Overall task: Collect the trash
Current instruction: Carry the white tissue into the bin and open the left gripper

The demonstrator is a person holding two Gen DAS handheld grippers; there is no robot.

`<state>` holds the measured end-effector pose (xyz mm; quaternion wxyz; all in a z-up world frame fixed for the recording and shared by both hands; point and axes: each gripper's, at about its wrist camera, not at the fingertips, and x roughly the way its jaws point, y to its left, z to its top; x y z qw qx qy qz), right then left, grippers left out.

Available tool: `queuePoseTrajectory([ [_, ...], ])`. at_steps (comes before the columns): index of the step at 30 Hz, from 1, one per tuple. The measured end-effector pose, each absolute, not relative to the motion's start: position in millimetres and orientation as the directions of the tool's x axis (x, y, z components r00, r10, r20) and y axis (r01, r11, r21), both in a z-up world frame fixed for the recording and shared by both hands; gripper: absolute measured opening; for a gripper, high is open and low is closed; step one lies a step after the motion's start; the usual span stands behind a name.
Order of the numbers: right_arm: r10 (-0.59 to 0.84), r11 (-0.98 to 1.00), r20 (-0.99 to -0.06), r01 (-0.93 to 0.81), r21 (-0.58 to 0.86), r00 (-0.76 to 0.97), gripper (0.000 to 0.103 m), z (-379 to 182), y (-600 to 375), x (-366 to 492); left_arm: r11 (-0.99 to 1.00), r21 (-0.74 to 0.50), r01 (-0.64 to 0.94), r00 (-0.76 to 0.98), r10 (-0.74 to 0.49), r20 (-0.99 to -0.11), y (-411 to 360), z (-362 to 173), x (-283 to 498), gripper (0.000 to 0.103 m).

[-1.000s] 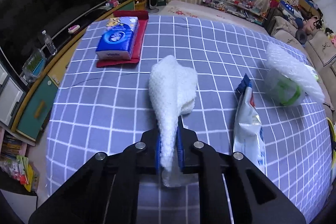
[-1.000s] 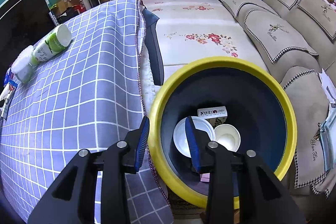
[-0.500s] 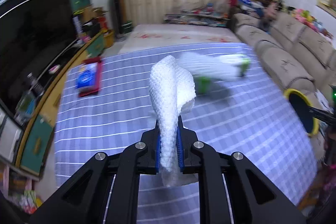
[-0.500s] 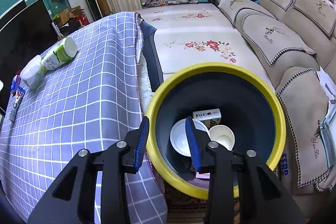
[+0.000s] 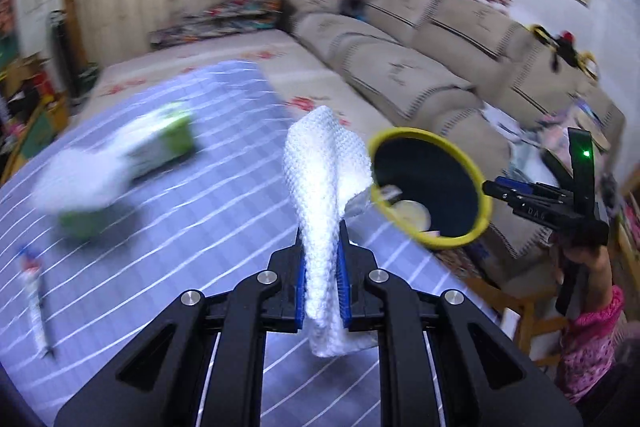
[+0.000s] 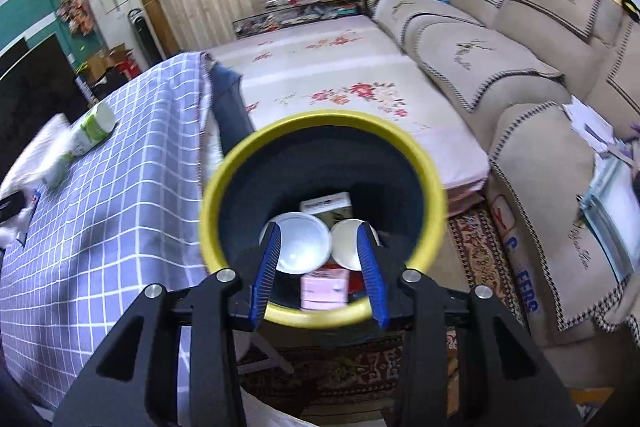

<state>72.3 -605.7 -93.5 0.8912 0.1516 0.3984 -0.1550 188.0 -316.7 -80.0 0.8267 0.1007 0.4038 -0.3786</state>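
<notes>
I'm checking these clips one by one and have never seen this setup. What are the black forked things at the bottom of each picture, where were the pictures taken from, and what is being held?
There is no robot here. A person carries a hand-held tool in each hand, and each tool has a camera looking forward along its two fingers, so the black fork is the tool itself.

In the left wrist picture, the left tool is shut on a white cloth above a checked tablecloth. On the cloth-covered table lie a green and white bottle with white wrapping and a thin packet, both blurred. The other tool shows at the far right.

In the right wrist picture, the right tool is open and holds nothing. It points into a yellow-rimmed bin beside the table, which holds two white bowls, a pink box and another box.
</notes>
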Motion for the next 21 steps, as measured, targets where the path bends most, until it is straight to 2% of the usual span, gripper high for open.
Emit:
queuePoseTrajectory([
  [10, -0.177, 0.878, -0.769, 0.452, 0.159, 0.614, 0.040, -101, -635, 45, 0.568, -0.153, 0.809, 0.216, -0.529, -0.820, -463, -121, 207, 0.014],
  [16, -0.168, 0.875, -0.779, 0.456, 0.166, 0.605, 0.041, -107, -639, 45, 0.549, -0.139, 0.824, 0.173, -0.477, -0.862, -532, -158, 221, 0.020],
  [18, -0.172, 0.873, -0.780, 0.460, 0.162, 0.602, 0.042, -107, -641, 44, 0.552, -0.136, 0.823, 0.167, -0.464, -0.870, -544, -168, 225, 0.031],
  [20, -0.176, 0.870, -0.782, 0.466, 0.160, 0.597, 0.043, -107, -642, 43, 0.566, -0.134, 0.813, 0.167, -0.448, -0.878, -552, -177, 230, 0.058],
  [21, -0.177, 0.869, -0.784, 0.468, 0.159, 0.596, 0.043, -107, -642, 42, 0.569, -0.137, 0.811, 0.163, -0.444, -0.881, -555, -181, 232, 0.067],
])
